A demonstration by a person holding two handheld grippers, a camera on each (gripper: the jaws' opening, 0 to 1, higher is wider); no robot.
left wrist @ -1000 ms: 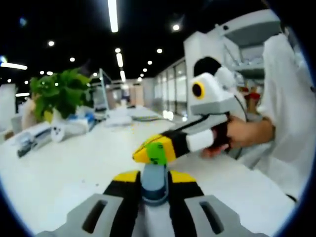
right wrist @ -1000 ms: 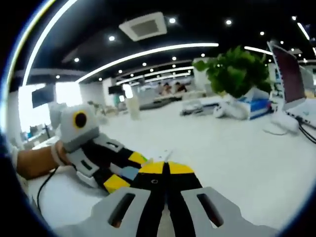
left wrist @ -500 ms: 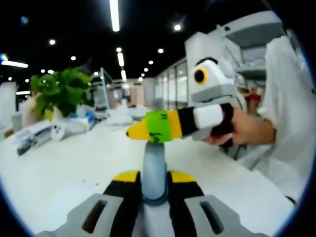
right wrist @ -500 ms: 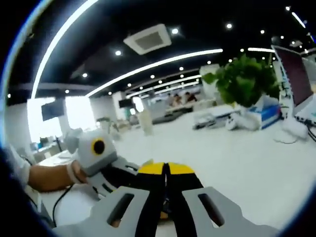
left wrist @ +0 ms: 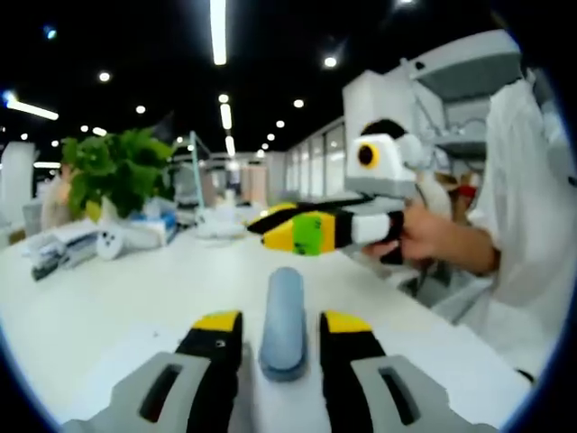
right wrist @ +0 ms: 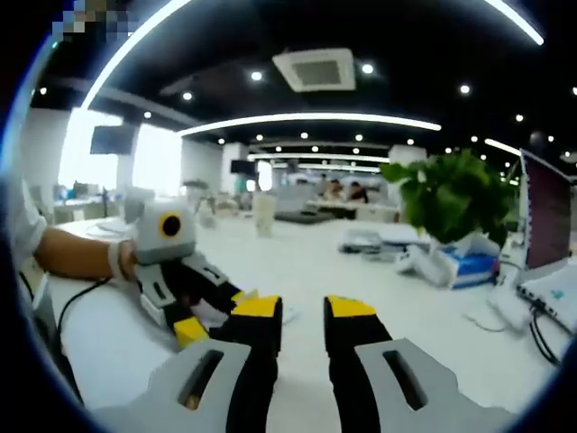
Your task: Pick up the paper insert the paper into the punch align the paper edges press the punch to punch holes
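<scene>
Left gripper [left wrist: 281, 327]: we see its yellow-tipped jaws spread apart, low over the white desk [left wrist: 108, 298], holding nothing.
Hole punch [left wrist: 284, 320]: we see a grey-blue rounded handle standing in the gap between the left gripper's jaws; we cannot tell whether either jaw touches it.
Paper [left wrist: 135, 347]: we make out a pale sheet on the desk under and just left of the left gripper's jaws, its edge faint; we cannot tell how far it reaches into the punch.
Right gripper [right wrist: 305, 311]: in its own view the jaws are parted with open space between them, gripping nothing, above the desk.
Right gripper seen from the left gripper view [left wrist: 270, 227]: held by a hand [left wrist: 433, 239], it hangs beyond and above the punch, its tip pointing left, apart from the handle.
Left gripper seen from the right gripper view [right wrist: 212, 320]: it sits just left of the right gripper's jaws, carried by a hand [right wrist: 77, 253].
Potted plant [left wrist: 117, 171]: far ahead and left of the left gripper, on the desk.
Monitor [right wrist: 545, 239]: far right of the right gripper, beside the plant.
</scene>
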